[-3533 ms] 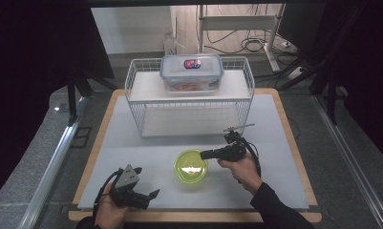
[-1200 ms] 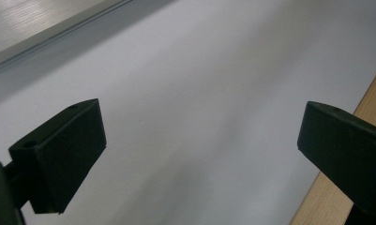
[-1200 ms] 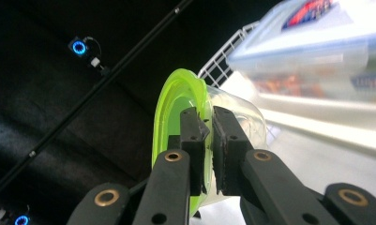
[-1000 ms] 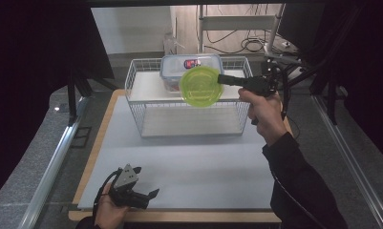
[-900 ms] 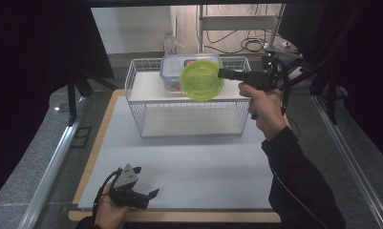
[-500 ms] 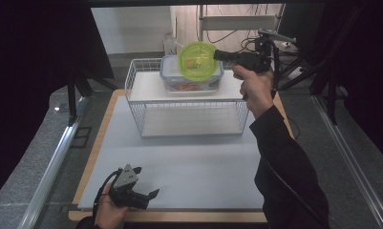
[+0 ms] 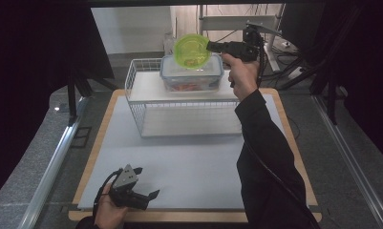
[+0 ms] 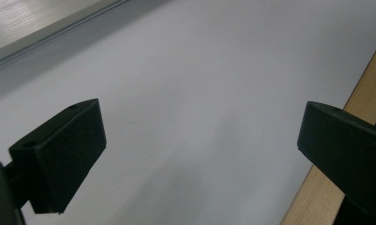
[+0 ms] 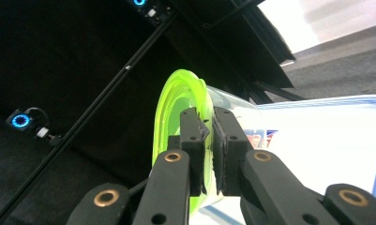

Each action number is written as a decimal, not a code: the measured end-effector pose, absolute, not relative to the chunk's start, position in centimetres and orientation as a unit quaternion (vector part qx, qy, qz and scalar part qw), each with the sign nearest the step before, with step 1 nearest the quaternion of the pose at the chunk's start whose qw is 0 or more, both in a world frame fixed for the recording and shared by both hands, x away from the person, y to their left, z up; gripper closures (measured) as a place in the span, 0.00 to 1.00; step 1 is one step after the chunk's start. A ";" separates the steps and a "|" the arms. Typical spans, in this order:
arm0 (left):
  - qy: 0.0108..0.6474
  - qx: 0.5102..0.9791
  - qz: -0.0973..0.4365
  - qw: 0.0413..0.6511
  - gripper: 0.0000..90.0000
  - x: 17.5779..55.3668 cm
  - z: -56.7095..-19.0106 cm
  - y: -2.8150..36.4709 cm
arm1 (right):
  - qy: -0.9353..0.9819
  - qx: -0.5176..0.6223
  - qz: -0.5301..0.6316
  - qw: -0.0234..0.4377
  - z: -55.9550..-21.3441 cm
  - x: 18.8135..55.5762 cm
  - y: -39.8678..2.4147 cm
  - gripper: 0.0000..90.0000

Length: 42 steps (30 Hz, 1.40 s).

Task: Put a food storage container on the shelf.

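Observation:
A translucent lime-green bowl [image 7: 193, 50] hangs tilted above a clear lidded food container [image 7: 191, 75] on top of the white wire rack [image 7: 142, 86]. My right gripper [image 7: 209, 46] is shut on the bowl's rim, held out at arm's length over the rack. In the right gripper view its two black pads [image 9: 193, 136] pinch the green bowl [image 9: 174, 105] edge-on, with the container's lid [image 9: 317, 136] behind. My left gripper [image 7: 146, 182] rests low at the near left of the table, open, its jaws wide apart over the bare white mat [image 8: 199, 84].
The wire rack has a lower shelf [image 7: 189, 121] beneath the top one. The wooden table edge [image 8: 331, 187] runs close by the left gripper. Cables and a metal stand [image 7: 237, 21] lie behind the rack.
My right hand has carried the green bowl from the mat up and back, and over the last second further away, until it hangs above the lidded container. The left gripper has stayed put.

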State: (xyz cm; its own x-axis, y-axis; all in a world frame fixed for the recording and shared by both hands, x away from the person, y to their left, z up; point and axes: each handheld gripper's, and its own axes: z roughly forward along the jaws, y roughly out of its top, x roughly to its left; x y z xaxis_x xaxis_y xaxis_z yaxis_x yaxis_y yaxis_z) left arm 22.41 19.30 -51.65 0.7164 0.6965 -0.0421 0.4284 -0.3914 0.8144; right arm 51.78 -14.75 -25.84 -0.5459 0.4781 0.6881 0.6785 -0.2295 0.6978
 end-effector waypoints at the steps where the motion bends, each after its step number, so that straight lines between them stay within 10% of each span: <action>1: 0.343 0.820 0.155 0.432 0.02 22.4 -51.6 19.3 | -0.612 -0.471 -0.630 0.080 -26.0 52.0 -14.7 0.93; 26: 0.340 0.825 0.149 0.427 0.02 22.5 -51.8 19.1 | -0.602 -0.506 -0.614 0.063 -27.0 52.1 -13.5 0.78; 42: 0.341 0.824 0.152 0.427 0.02 22.4 -51.8 19.1 | -0.633 -0.473 -0.612 0.000 -26.6 50.8 -14.2 0.36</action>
State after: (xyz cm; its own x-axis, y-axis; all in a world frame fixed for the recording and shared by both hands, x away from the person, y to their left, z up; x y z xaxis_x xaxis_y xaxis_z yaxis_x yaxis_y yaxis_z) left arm 22.44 19.14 -51.77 0.7209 0.6919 -0.0403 0.4320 -0.4031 0.8068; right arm 50.85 -14.19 -26.57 -0.5522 0.5996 0.5792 0.5989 -0.1981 0.7760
